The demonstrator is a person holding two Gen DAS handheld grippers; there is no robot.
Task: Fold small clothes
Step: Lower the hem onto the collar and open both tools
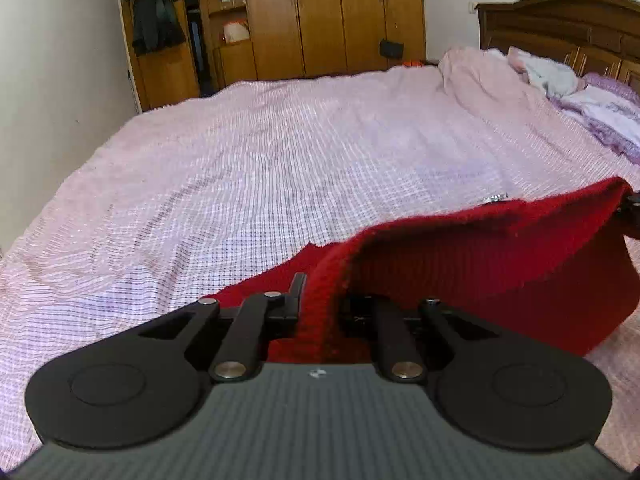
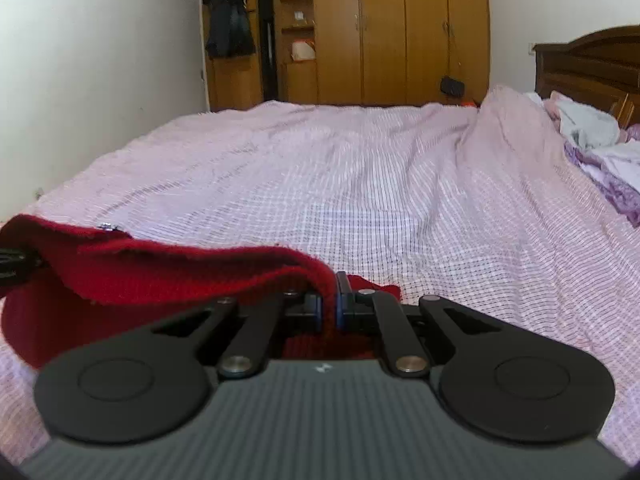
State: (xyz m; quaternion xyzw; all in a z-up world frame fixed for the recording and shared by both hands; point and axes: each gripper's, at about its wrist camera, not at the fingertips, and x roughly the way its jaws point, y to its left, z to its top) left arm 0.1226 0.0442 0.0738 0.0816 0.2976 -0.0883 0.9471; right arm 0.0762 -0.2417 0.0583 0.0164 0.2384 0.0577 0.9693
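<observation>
A red knitted garment (image 1: 480, 264) hangs between my two grippers, lifted just above the pink checked bedspread (image 1: 280, 168). My left gripper (image 1: 320, 300) is shut on one end of its upper edge; the cloth covers the right finger. My right gripper (image 2: 329, 300) is shut on the other end of the red garment (image 2: 160, 272). The cloth sags in a fold between them. The other gripper's tip shows at the frame edge in each view, the right one (image 1: 634, 208) and the left one (image 2: 12, 264). A small metal fastener (image 2: 106, 226) shows at the garment's edge.
The bedspread (image 2: 360, 184) stretches far ahead. A bunched pink blanket (image 1: 480, 76) and purple and white pillows (image 1: 608, 112) lie at the right by the dark headboard (image 1: 560, 24). A wooden wardrobe (image 1: 340, 12) stands beyond the bed, a white wall (image 1: 52, 80) at left.
</observation>
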